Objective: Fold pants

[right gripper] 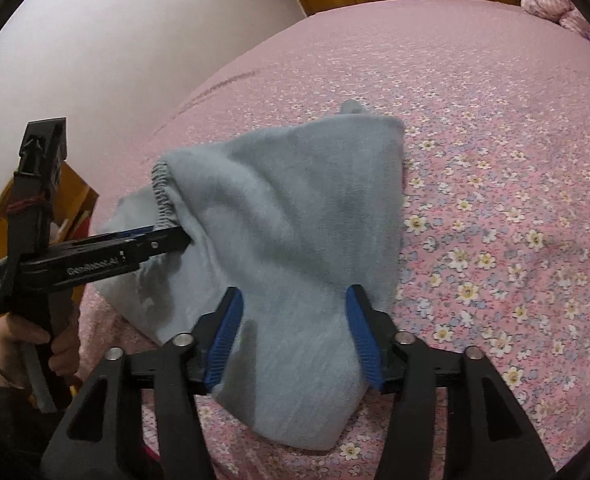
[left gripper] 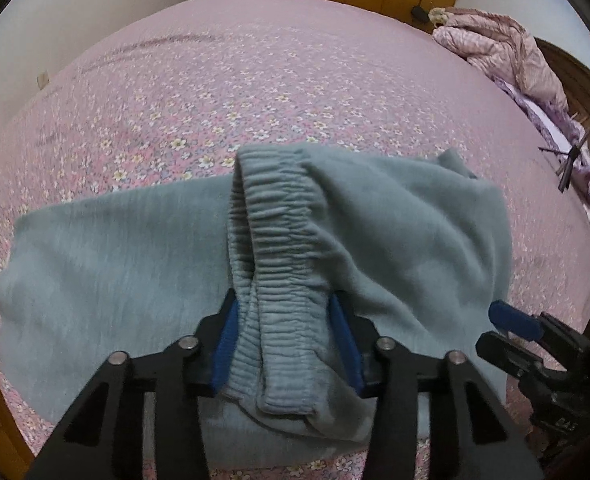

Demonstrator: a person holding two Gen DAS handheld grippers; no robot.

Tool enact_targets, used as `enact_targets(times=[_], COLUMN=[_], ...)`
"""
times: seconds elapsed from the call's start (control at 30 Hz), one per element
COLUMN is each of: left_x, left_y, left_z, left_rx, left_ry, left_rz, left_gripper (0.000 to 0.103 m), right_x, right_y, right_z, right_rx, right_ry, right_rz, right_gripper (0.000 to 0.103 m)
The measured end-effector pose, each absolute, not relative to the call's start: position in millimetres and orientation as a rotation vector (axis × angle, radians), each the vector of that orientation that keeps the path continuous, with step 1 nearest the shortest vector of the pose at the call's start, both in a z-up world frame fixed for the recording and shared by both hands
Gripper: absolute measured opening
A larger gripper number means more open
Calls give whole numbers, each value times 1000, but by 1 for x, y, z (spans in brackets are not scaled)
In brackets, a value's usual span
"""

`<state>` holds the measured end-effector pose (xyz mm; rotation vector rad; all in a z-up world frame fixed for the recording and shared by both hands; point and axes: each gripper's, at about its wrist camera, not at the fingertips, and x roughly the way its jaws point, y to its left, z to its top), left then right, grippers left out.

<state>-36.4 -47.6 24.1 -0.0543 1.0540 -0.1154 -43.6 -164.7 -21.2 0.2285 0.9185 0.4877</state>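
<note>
Grey-green sweatpants [left gripper: 107, 264] lie across the near part of a pink flowered bed. In the left wrist view my left gripper [left gripper: 287, 340] is shut on the bunched elastic waistband [left gripper: 283, 240], which is raised over the flat part of the pants. Its blue pads [left gripper: 225, 344] press both sides of the band. In the right wrist view my right gripper [right gripper: 293, 336] is shut on a plain fold of the pants [right gripper: 295, 220], held up off the bed. The left gripper [right gripper: 175, 240] shows there at the left, clamped on the waistband [right gripper: 161, 192].
The pink flowered bedsheet [left gripper: 255, 80] stretches far beyond the pants. A crumpled pink quilt [left gripper: 503, 52] lies at the far right by a dark wooden headboard. A white wall runs along the left, wooden cabinets stand behind. A person's hand [right gripper: 55, 344] grips the left tool's handle.
</note>
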Motion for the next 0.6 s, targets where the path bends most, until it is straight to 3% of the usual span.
enact_targets(times=[0.13,0.27,0.37,0.43,0.5,0.57,0.6], left_x=[-46,-50,-44,-40,-40,-43,-45], left_y=[-47,-48,-48,-47,-45,-42,-41], left_z=[29,32,25,19,16,18,21], left_rx=[-41,-42,-47,-41,-50,-67,-75], left_ry=[1032,1016,1042,1043,1034,1027,1020], left_rz=[-123,-131,-120,-111,-117,-127,-137], left_gripper=[25,25,35,47,49,38,27], right_x=[-54,-67,-65,-62,-62,-64,-65], right_y=[-166,-182,-193,-198,-203,-206,-209], right_z=[-10,8,3,-1,-4,-3,-2], right_rx=[233,239,265,292,315,327,334], right_ry=[894,814,847,884,896,895,891], right_rz=[440,391,361,348,338,326,320], right_gripper=[58,58,58,58,58,58,58])
